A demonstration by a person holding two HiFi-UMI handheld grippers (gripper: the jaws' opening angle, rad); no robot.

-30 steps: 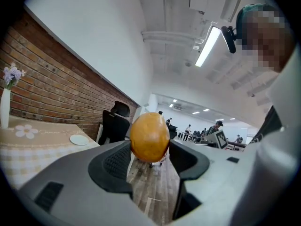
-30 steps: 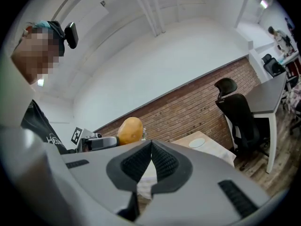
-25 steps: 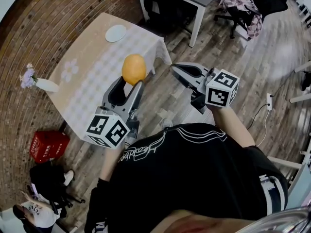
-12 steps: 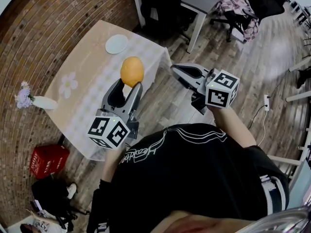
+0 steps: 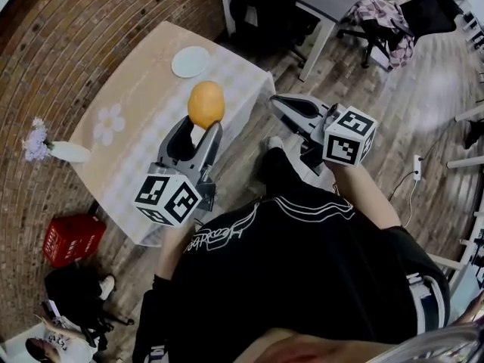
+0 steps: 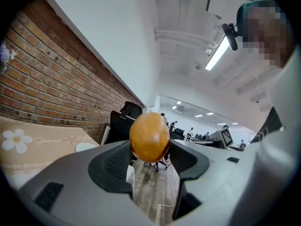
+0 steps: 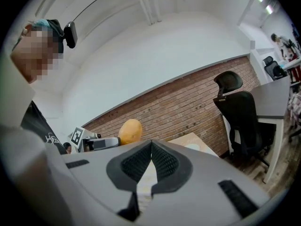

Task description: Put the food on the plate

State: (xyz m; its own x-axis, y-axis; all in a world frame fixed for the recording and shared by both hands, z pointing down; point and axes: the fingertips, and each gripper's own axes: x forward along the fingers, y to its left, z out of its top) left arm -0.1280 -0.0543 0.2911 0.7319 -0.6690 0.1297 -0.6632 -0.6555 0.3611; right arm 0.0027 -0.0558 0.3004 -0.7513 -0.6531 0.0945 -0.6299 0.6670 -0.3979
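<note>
barely anything has moved since a second ago: left gripper keeps the round orange food pinched at its jaw tips, above the table edge. plate lies at 11 o'clock from it. right gripper, at 3 o'clock, is closed and empty.

Table, pale checked cloth: white plate toward its 1 o'clock end, flower vase at 8 o'clock corner.

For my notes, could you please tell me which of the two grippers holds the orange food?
The left gripper: its jaws clamp the orange food, while the right gripper is shut on nothing.
</note>
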